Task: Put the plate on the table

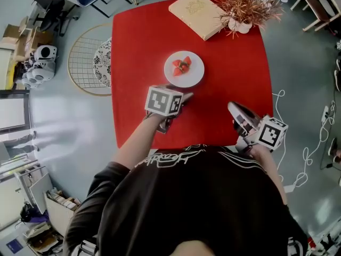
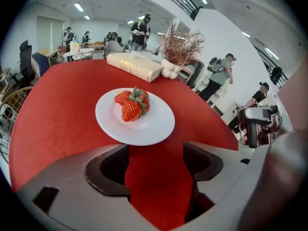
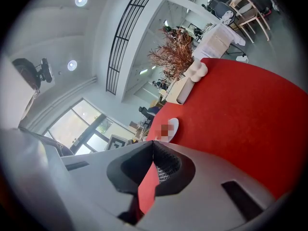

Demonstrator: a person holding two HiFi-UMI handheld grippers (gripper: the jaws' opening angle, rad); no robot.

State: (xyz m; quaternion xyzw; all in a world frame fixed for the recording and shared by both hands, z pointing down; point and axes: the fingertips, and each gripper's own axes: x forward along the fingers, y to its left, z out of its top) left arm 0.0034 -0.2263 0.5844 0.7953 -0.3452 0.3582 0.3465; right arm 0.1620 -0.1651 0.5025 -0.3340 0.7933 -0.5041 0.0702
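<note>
A white plate (image 1: pixel 184 68) with strawberries (image 1: pixel 182 65) rests flat on the red table (image 1: pixel 229 79), near its middle. My left gripper (image 1: pixel 181 101) sits just short of the plate's near rim, open, with only red tabletop between its jaws. In the left gripper view the plate (image 2: pixel 134 117) lies just beyond the left gripper (image 2: pixel 156 162), with the strawberries (image 2: pixel 131 105) on it, and no pad touches it. My right gripper (image 1: pixel 233 109) hovers over the table's near right part, shut on nothing. In the right gripper view the right gripper (image 3: pixel 153 143) points at the distant plate (image 3: pixel 172 129).
A cream book (image 1: pixel 196 14) and a white vase of dried reddish twigs (image 1: pixel 242 7) stand at the table's far edge. A round wire rack (image 1: pixel 88 63) lies on the floor at the left, a white cable (image 1: pixel 314 143) at the right. People stand in the background.
</note>
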